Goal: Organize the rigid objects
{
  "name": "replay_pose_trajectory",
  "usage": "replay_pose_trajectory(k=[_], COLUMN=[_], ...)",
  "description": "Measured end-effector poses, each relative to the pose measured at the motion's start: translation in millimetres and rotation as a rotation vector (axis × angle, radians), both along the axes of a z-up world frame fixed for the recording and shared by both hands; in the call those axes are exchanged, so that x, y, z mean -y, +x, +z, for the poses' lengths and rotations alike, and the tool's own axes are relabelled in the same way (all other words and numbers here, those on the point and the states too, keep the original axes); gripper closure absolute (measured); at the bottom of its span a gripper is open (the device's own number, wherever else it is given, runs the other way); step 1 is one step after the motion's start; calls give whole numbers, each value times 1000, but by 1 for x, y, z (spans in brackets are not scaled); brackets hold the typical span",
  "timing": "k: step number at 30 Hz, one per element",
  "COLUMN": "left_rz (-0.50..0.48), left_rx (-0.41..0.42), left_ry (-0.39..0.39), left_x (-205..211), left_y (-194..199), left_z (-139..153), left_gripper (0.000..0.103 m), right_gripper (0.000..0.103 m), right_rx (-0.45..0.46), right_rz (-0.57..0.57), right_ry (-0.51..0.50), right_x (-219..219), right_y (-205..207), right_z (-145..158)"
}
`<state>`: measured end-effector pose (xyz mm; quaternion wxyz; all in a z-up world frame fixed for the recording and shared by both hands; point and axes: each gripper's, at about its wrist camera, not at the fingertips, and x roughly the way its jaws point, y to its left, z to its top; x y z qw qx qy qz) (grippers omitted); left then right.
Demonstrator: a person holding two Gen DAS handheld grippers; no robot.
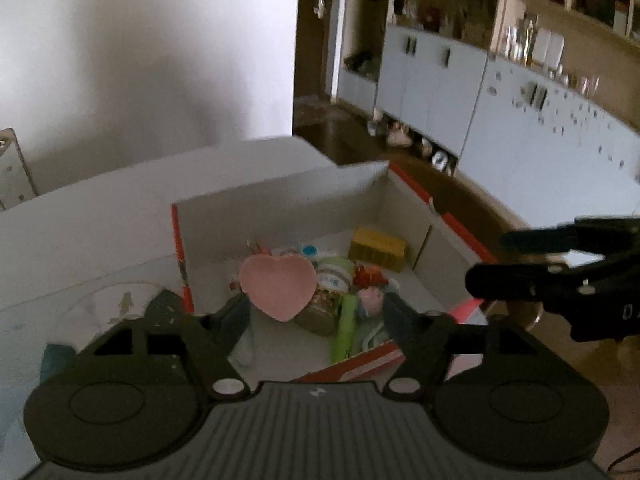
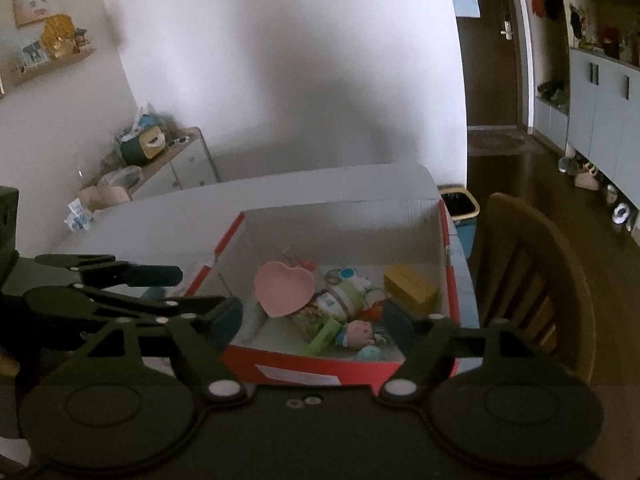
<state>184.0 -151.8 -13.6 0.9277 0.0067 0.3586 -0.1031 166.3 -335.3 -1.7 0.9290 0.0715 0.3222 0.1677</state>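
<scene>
A red cardboard box with white inside walls (image 1: 280, 196) (image 2: 340, 216) stands on the white table. In it lie a pink heart-shaped dish (image 1: 278, 286) (image 2: 285, 289), a jar with a green lid (image 1: 328, 296) (image 2: 328, 308), a yellow box (image 1: 378, 249) (image 2: 410, 288), a green stick (image 1: 346, 326), a small doll (image 2: 358, 332) and other small toys. My left gripper (image 1: 316, 312) is open and empty, just above the box's near edge; it also shows in the right wrist view (image 2: 188, 292). My right gripper (image 2: 314, 320) is open and empty, in front of the box; it also shows in the left wrist view (image 1: 486, 258).
A wooden chair (image 2: 532, 280) stands right of the table. A bin (image 2: 466, 210) sits behind the table's far right corner. Grey cabinets and shelves (image 1: 480, 92) line the right wall. A sideboard with clutter (image 2: 160, 160) stands at the back left. A patterned plate (image 1: 116, 304) lies left of the box.
</scene>
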Motion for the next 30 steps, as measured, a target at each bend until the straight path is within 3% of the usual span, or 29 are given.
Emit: replay_pose_trajectory(k=[5,8,12,19,30], left_rz=[8,10,19,39,80], left_rx=[19,35,35,60,82], left_ry=[-25,-48,-88,-128,32], left_x=[-8,-14,-22,-27,-12], left_y=[-15,-24,-31,-43,-56], left_z=[8,12,15,20,21], left_gripper=[29,20,18,1,1], right_gripper=[2,1,0,0,0], right_rx=[58,89,117,111,99], right_rz=[-2,5,4,-8,-24], right_ry=[22,34,33,45,77], right_x=[0,-2,-4,-4,-3], right_y=[-14,-23,-30,-35,-40], right_z=[9,13,15,13,11])
